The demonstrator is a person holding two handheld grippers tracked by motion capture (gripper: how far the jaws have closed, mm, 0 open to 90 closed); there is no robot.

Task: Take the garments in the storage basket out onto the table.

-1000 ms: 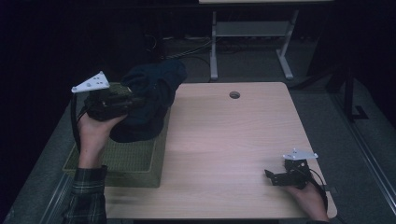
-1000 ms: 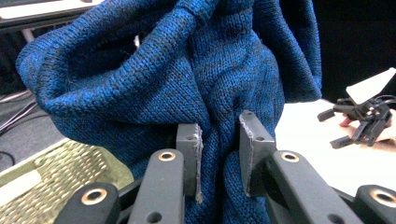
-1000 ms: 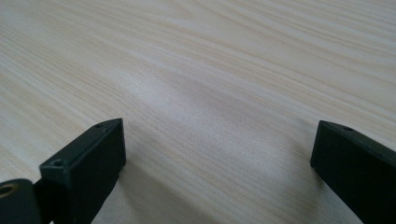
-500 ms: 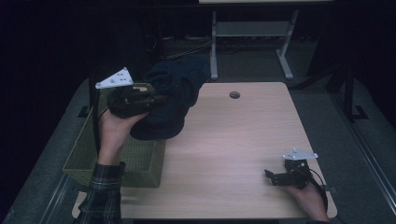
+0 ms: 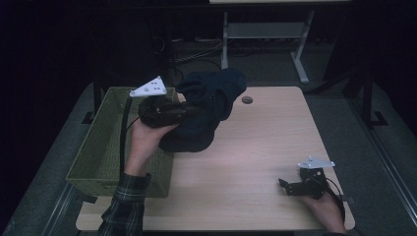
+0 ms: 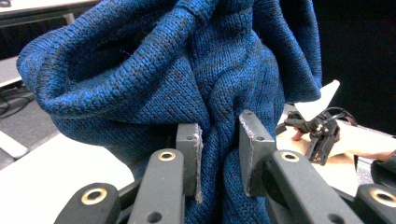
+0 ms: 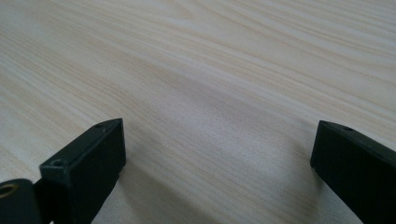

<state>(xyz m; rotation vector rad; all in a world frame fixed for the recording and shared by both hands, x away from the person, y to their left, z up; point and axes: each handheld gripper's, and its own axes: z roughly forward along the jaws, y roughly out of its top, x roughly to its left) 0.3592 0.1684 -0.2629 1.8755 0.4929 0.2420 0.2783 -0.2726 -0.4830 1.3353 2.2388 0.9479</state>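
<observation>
Carried rightward out over the wooden table point(image 5: 255, 162) since a second ago: blue knit sweater point(image 5: 204, 110), earlier bunched above the green basket point(image 5: 98, 147), now hanging mostly past the basket's right rim, lower folds just above or brushing the tabletop. Moved along with it, the left gripper point(image 5: 189, 110), clamped narrow on a thick fold of the knit point(image 6: 219, 140), pads pressing from both sides. Probably an unloading step, with laying out or folding on the table likely next. Unmoved near the front right edge: right gripper point(image 5: 290, 187), spread wide over bare wood, holding nothing. Hard to make out: sweater's shape, sleeves and hem lost in the bunch; basket's interior dim; contact between cloth and table uncertain.
</observation>
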